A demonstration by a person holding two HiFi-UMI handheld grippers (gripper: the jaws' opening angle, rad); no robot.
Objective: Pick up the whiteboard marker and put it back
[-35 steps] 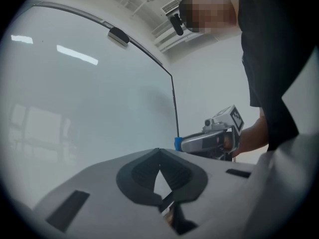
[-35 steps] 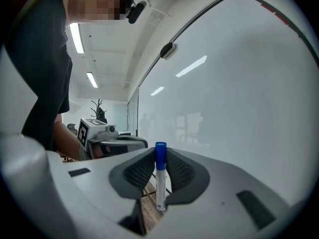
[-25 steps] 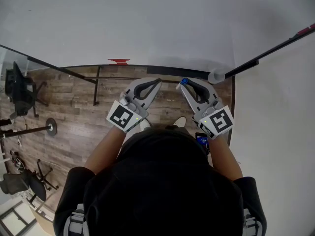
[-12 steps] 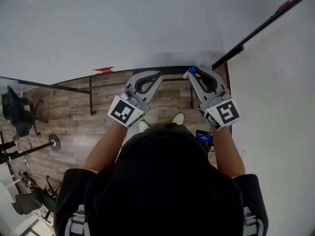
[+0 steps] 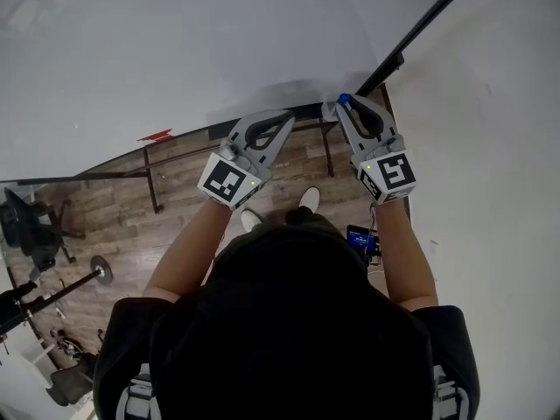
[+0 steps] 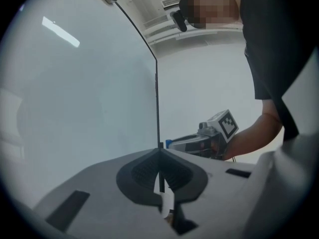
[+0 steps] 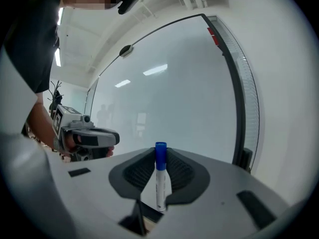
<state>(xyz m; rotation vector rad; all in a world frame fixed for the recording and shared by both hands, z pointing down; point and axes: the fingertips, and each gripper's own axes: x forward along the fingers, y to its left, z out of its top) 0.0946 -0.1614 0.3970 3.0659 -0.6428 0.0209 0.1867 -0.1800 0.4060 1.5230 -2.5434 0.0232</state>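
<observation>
Head view steeply down; gripper views level; all share whiteboard (image 5: 175, 42).

Head view: your right gripper (image 5: 342, 106) hid the marker (image 5: 344, 100) except its blue cap; the whiteboard (image 5: 175, 42) ran off the top and left edges.

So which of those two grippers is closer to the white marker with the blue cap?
Right. The right gripper clamps the blue-capped white marker between its jaws; the left gripper is off to the side, shut and empty.
</observation>
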